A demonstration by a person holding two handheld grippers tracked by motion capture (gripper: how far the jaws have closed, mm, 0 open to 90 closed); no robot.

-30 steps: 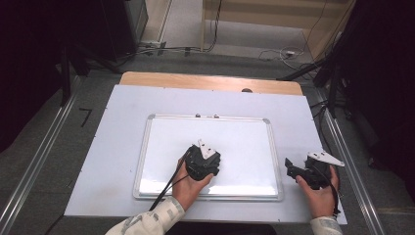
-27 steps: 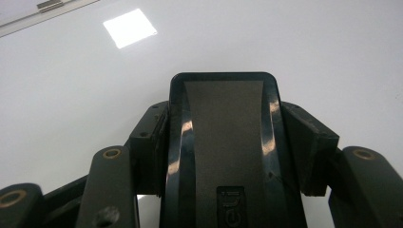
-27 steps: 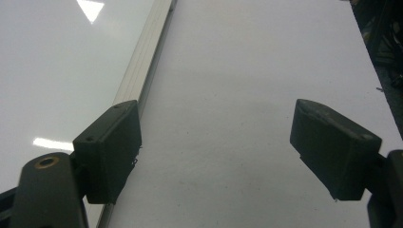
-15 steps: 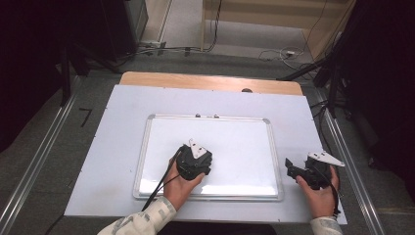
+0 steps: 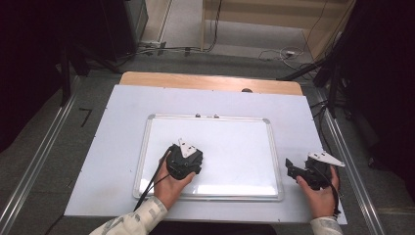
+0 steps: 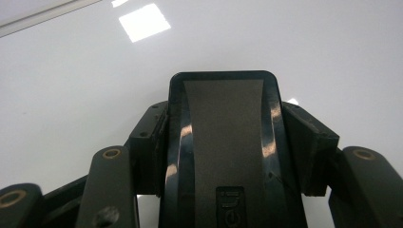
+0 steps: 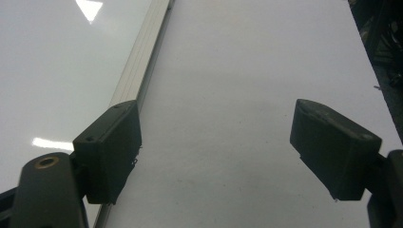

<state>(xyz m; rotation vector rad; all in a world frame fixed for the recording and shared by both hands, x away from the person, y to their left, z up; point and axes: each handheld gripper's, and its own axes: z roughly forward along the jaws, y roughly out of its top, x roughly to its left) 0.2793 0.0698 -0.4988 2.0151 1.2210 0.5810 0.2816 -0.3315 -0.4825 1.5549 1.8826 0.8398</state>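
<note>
Your left gripper point(image 5: 183, 161) sits over the whiteboard point(image 5: 230, 142), toward its near left corner, with the jaws clamped on a black eraser point(image 6: 223, 142) (felt face turned up at the gripper's camera). The board itself lies flat in the middle of the white table sheet point(image 5: 122, 107). Your right gripper point(image 5: 298, 171) rests on that sheet just past the board's right edge near the near right corner, its jaws standing well apart with nothing between them.
</note>
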